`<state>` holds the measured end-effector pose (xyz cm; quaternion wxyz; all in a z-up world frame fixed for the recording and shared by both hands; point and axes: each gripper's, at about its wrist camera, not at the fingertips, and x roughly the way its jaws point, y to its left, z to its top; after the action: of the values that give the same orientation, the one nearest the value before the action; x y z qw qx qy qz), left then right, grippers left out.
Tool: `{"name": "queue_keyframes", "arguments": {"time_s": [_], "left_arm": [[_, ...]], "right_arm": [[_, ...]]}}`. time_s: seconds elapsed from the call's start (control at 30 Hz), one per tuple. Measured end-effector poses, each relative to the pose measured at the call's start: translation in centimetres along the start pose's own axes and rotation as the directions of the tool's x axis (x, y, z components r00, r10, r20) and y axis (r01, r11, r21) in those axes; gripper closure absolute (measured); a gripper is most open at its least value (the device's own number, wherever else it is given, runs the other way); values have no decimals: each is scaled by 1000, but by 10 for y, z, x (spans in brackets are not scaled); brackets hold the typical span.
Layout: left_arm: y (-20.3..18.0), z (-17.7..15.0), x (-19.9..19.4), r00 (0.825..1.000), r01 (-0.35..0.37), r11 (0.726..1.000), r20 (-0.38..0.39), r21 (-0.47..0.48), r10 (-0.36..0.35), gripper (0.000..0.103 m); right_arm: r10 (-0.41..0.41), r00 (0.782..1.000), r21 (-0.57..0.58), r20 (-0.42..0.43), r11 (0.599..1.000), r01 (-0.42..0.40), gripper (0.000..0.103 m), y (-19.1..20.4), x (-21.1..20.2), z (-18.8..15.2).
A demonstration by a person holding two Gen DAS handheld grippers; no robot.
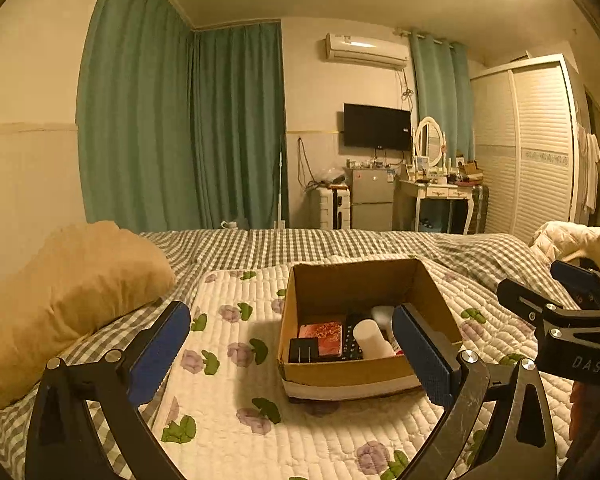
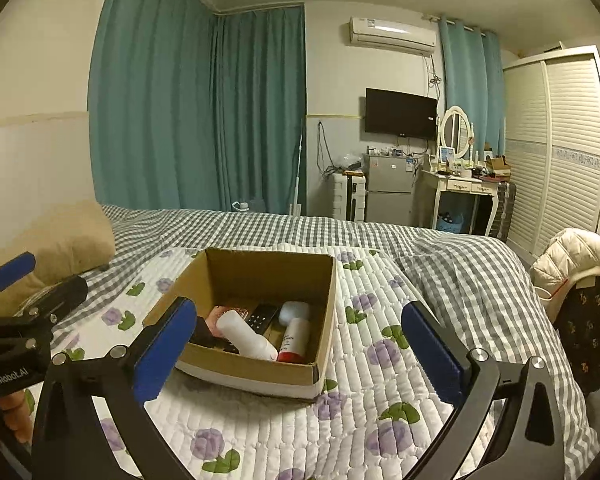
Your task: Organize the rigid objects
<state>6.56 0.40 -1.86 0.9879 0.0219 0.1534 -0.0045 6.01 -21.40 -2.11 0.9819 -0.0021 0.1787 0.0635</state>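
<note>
In the left wrist view our left gripper's right finger (image 1: 426, 354) covers the near right corner of the cardboard box (image 1: 340, 376) and part of what lies in it, and the other gripper (image 1: 568, 312) is cut off by the right edge. From the right wrist, the black block (image 2: 204, 334) sits mostly behind our finger (image 2: 166, 350). The clutter on the dressing table (image 2: 466, 178) is too small for us to tell.

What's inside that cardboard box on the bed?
Inside the cardboard box: a white bottle, a red-based tube, a black remote, a pink patterned case, a black charger and a white pod. Anything beneath them is hidden.
</note>
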Motion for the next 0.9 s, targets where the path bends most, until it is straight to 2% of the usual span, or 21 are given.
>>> {"name": "queue_keyframes", "arguments": {"time_s": [0.9], "left_arm": [[5,-5,5,999,22,1000,-41,-12,-22,0]], "right_arm": [[-8,999,-15,-39,1000,8,0,5,5,-2]]}}
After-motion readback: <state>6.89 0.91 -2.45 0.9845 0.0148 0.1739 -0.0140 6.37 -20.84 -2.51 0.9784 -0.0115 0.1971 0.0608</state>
